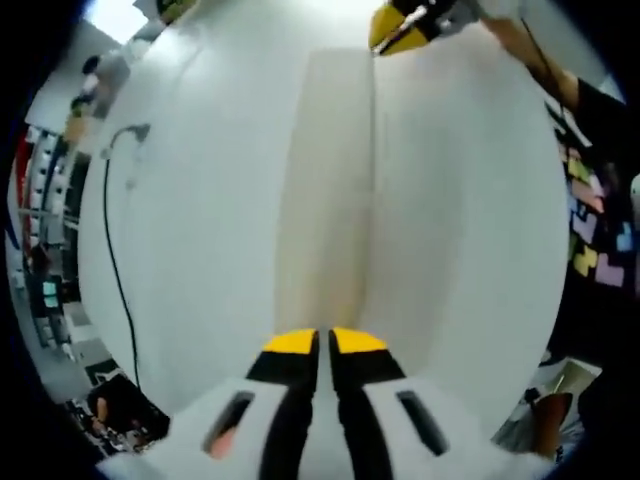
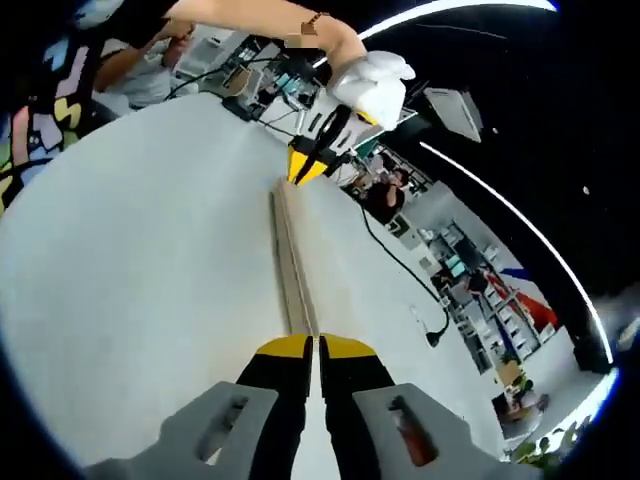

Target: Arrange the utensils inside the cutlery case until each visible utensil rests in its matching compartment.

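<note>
Case (image 1: 325,190) lay shut and flat on the table (image 1: 200,200), a tool at each end, both with jaws together; opening it seemed next.

The white table (image 1: 200,200) lies bare and open on both sides of the left gripper (image 1: 324,342), whose jaws are closed at the near end of a long pale wooden strip (image 1: 330,200). That strip runs straight ahead of it. At the far end the right gripper (image 1: 405,28) blocks the way. Off to the left a black cable (image 1: 112,250) trails along the table's edge, well apart from the strip.
</note>
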